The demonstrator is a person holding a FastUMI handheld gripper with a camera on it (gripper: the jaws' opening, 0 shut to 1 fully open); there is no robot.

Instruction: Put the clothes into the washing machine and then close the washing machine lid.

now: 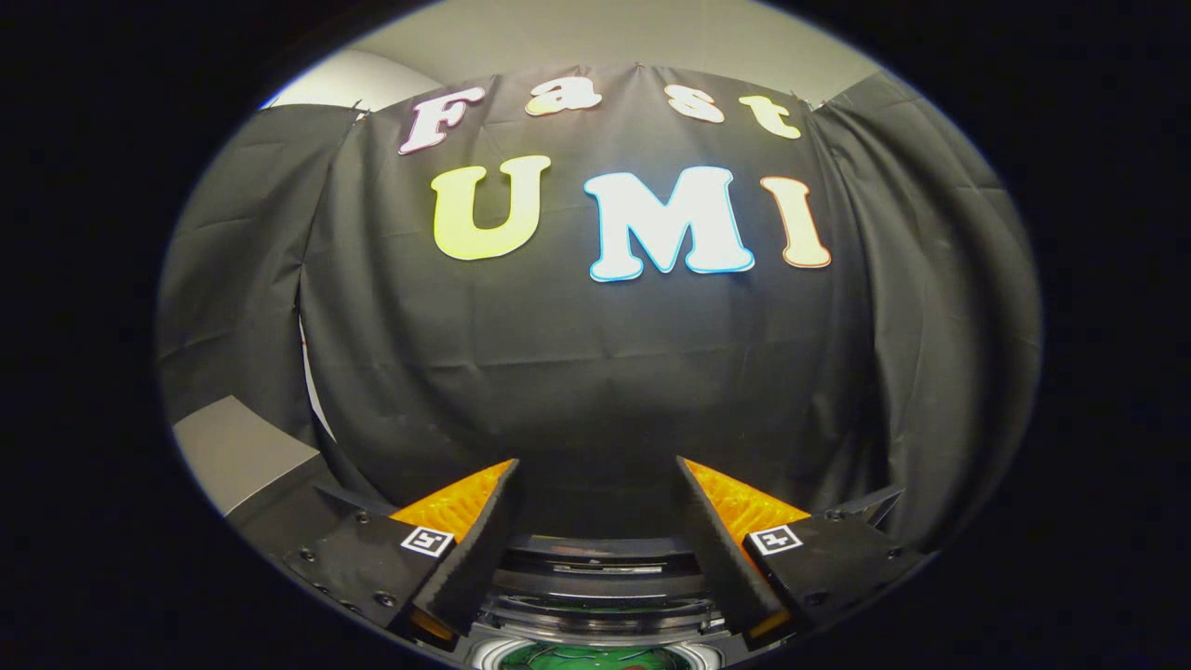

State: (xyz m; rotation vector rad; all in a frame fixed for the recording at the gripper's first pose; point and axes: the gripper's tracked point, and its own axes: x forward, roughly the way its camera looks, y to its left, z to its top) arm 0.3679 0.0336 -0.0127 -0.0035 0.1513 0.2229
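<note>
Two fingers (484, 530) of the tongs (595, 470) stick out wide apart, and nothing sits between them. Low down between the fingers is the washing machine (595, 582), dark and round, seen from just above. Its rim makes curved rings, one after another. At the very bottom there is a bit of green stuff (595, 659) inside a pale ring (it may be clothes in the tub, but I cannot tell). I cannot tell where the lid is, or if it is up or down. Beyond the fingers hangs the black cloth wall (577, 372) of the booth, with folds in it. Off to the left, past the cloth, a grey flat surface (237, 451) peeks out.
</note>
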